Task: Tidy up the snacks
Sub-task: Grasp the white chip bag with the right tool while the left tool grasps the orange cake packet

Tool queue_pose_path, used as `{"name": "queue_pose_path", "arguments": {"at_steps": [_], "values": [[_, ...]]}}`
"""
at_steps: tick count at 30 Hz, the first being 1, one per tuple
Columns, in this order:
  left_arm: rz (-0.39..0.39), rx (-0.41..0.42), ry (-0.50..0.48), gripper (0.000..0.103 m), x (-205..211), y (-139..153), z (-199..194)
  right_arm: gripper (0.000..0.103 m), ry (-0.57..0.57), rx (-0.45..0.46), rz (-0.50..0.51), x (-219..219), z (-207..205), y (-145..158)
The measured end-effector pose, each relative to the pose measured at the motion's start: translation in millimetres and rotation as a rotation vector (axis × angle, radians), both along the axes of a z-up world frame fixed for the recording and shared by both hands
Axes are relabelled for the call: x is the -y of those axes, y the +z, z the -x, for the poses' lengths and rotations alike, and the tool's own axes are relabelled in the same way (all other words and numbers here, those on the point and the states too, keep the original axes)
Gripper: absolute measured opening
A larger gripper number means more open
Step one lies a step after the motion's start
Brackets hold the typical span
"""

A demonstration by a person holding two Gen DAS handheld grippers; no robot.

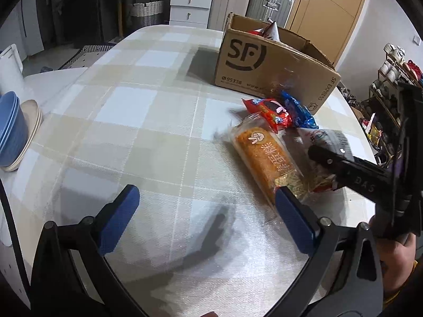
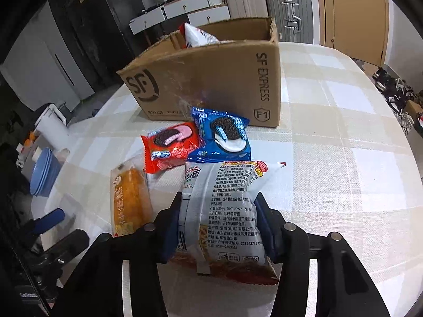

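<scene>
My right gripper (image 2: pixel 219 211) is shut on a white snack packet (image 2: pixel 224 211) with printed text, held just above the table; it also shows in the left wrist view (image 1: pixel 327 140). An orange cake packet (image 2: pixel 130 198) (image 1: pixel 264 158) lies left of it. A red Oreo packet (image 2: pixel 171 148) (image 1: pixel 269 112) and a blue Oreo packet (image 2: pixel 224 137) (image 1: pixel 298 111) lie in front of an open SF cardboard box (image 2: pixel 211 79) (image 1: pixel 264 63) that holds another packet (image 2: pixel 195 35). My left gripper (image 1: pixel 203 206) is open and empty, its right finger (image 1: pixel 293 219) beside the cake packet.
The table has a checked cloth (image 1: pixel 137 111). Blue bowls (image 1: pixel 10 129) and beige plates (image 1: pixel 31 126) stand at its left edge. Drawers, suitcases (image 2: pixel 288 5) and a door stand behind. A shoe rack (image 1: pixel 391 74) is at the right.
</scene>
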State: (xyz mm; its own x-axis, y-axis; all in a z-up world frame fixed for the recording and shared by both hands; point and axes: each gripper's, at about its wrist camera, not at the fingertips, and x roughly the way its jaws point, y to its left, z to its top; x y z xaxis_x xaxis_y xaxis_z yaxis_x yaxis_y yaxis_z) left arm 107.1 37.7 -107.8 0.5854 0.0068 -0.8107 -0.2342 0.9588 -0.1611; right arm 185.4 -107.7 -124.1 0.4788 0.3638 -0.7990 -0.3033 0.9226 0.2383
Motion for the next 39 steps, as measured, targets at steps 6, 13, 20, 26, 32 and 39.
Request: {"name": "queue_pose_path", "arguments": {"at_steps": [6,13,20,26,32,39], "values": [[0.055,0.003,0.003,0.102,-6,-2,1,0.051,-0.017,0.021,-0.072,16,12,19],[0.076,0.069,-0.039,0.102,11,11,-11,0.051,-0.051,0.014,-0.117,37,19,27],[0.088,0.004,-0.023,0.102,31,-2,-40,0.051,-0.061,0.007,-0.154,50,18,29],[0.019,-0.061,-0.012,0.102,46,-18,-68,0.051,-0.063,-0.009,-0.161,55,17,24],[-0.069,-0.098,-0.027,0.098,62,-29,-80,0.051,-0.060,-0.030,-0.165,56,16,19],[-0.093,-0.071,-0.063,0.059,62,-15,-75,0.051,-0.052,-0.039,-0.156,54,17,16]]}}
